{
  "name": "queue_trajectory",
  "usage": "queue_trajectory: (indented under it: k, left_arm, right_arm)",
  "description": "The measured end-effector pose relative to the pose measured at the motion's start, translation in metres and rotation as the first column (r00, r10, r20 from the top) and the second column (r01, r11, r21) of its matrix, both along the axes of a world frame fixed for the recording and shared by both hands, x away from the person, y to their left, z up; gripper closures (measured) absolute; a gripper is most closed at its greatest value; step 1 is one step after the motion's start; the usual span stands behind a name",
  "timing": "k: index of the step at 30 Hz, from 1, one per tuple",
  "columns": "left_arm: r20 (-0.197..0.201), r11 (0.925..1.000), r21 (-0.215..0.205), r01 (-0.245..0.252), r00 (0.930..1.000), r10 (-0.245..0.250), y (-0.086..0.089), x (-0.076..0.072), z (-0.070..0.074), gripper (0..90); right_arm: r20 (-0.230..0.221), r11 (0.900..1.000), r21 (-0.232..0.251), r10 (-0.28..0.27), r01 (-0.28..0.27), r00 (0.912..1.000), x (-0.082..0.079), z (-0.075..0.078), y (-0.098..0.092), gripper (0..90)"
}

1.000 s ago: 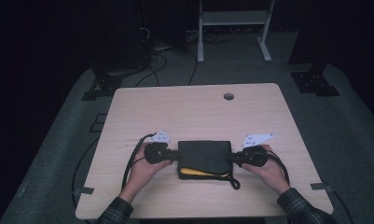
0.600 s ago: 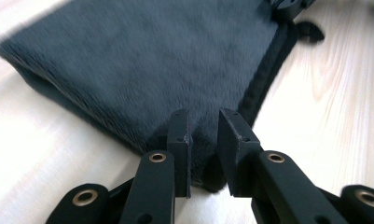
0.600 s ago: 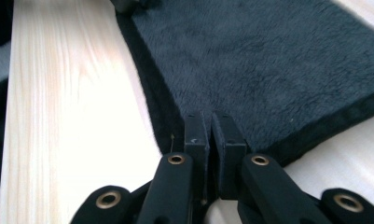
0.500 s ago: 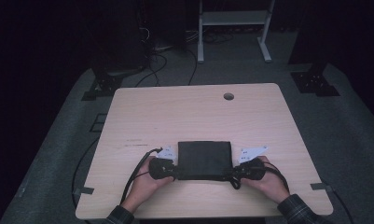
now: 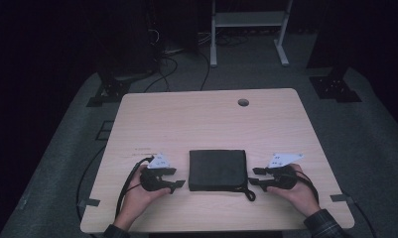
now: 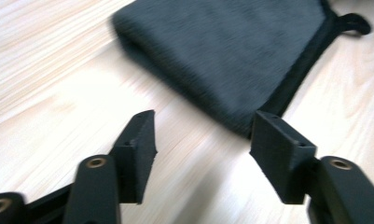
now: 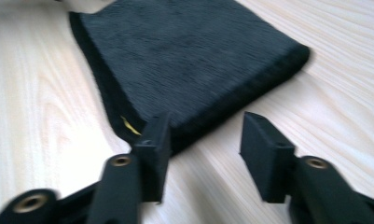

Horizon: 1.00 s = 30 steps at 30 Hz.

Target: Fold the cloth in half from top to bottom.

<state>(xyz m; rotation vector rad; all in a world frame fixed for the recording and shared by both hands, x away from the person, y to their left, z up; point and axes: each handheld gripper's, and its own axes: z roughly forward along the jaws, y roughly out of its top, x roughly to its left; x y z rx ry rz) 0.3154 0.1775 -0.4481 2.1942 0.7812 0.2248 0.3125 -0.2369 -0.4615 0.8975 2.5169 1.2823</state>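
- The left claw (image 5: 175, 178) lies low on the tabletop (image 5: 206, 119), just to the left of the folded black cloth (image 5: 217, 169). Its jaws have just been opening and stand apart with only bare wood between them.
- In the left gripper view, the left claw (image 6: 201, 140) faces the cloth (image 6: 231, 51) without touching it.
- The cloth lies flat near the tabletop's front edge, between the two claws. It is a nearly square pad, slightly longer left to right, with its loop (image 5: 247, 193) trailing from the front right corner.
- The right claw (image 5: 254, 176) sits just to the right of the cloth, its jaws likewise just opened and gripping nothing.
- A second ago both claws held the cloth's side edges and a yellow strip showed at its front. Now both have drawn back outward.
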Motion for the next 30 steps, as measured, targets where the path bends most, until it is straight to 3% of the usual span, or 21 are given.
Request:
queue_trajectory:
  k: [6,11,14,22,25,29,30]
  left_arm:
    - [0.011,0.9953,0.048,-0.084,0.9965,0.083,0.025,-0.006,-0.006,25.7]
    - [0.005,0.9922,0.055,-0.112,0.9938,0.111,0.043,-0.014,-0.010,19.5]
    - [0.013,0.9875,0.063,-0.145,0.9894,0.144,0.055,-0.018,-0.013,15.4]
    - [-0.002,0.9821,0.097,-0.161,0.9867,0.162,0.077,-0.032,-0.026,7.5]
    - [0.009,0.9813,0.086,-0.172,0.9851,0.172,0.083,-0.036,-0.028,6.9]
    - [0.043,0.9780,0.116,-0.174,0.9845,0.170,0.088,-0.039,-0.031,2.1]
    - [0.049,0.9788,0.108,-0.175,0.9842,0.170,0.089,-0.040,-0.032,1.4]
  right_arm:
    - [0.003,0.998,-0.014,-0.062,0.062,0.9981,-0.004,-0.003,-0.018,39.5]
    - [-0.006,0.993,-0.038,-0.116,0.115,0.9933,-0.008,-0.009,-0.035,32.1]
    - [-0.010,0.987,-0.048,-0.157,0.156,0.9876,-0.010,-0.011,-0.046,29.1]
    - [0.003,0.960,-0.107,-0.258,0.257,0.9661,-0.019,-0.019,-0.071,21.3]
    - [0.005,0.954,-0.118,-0.277,0.276,0.9608,-0.019,-0.021,-0.075,20.3]
    - [0.018,0.946,-0.129,-0.297,0.297,0.9547,-0.019,-0.023,-0.079,17.6]
    - [0.026,0.943,-0.131,-0.306,0.307,0.9516,-0.018,-0.024,-0.080,13.3]
